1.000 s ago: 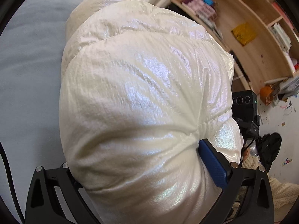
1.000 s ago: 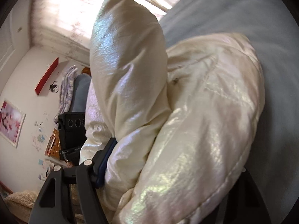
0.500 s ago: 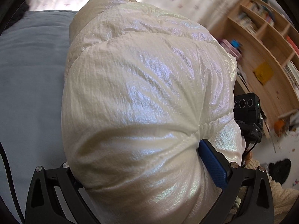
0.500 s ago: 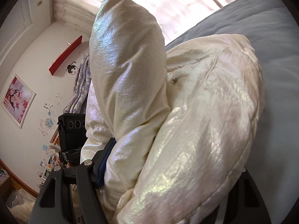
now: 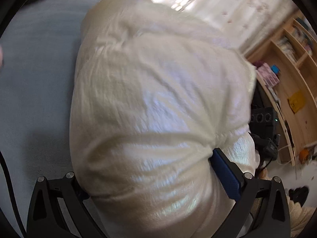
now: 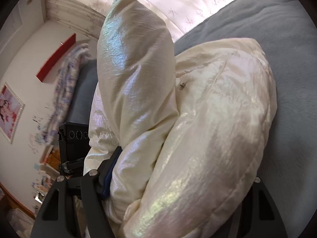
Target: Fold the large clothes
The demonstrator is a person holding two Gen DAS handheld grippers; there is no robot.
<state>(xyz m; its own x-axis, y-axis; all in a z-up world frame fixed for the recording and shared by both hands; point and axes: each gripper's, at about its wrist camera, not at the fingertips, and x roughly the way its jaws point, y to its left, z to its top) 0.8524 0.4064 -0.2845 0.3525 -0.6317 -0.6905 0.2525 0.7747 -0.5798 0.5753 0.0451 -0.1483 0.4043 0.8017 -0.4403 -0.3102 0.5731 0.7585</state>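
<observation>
A shiny cream puffer jacket (image 5: 158,103) fills both views, bunched thick over a grey-blue bed (image 5: 35,83). My left gripper (image 5: 150,186) is shut on a thick fold of the jacket; its blue pad (image 5: 225,174) presses into the right side of the fold, the other pad is hidden. My right gripper (image 6: 178,180) is shut on another bulky part of the jacket (image 6: 208,134), with one puffy section (image 6: 134,63) standing upright above it. Each gripper's black body shows in the other's view, left gripper body (image 6: 73,138), right gripper body (image 5: 263,125).
A wooden bookshelf (image 5: 293,83) with books and small items stands to the right of the bed. Clutter lies on the floor (image 5: 301,194). Curtains (image 6: 178,6) hang behind the bed; a red shelf (image 6: 55,59) and a picture (image 6: 10,111) are on the wall.
Both grippers have swung with the jacket held; the background has shifted, and the left view is now motion-blurred. The grips are unchanged.
</observation>
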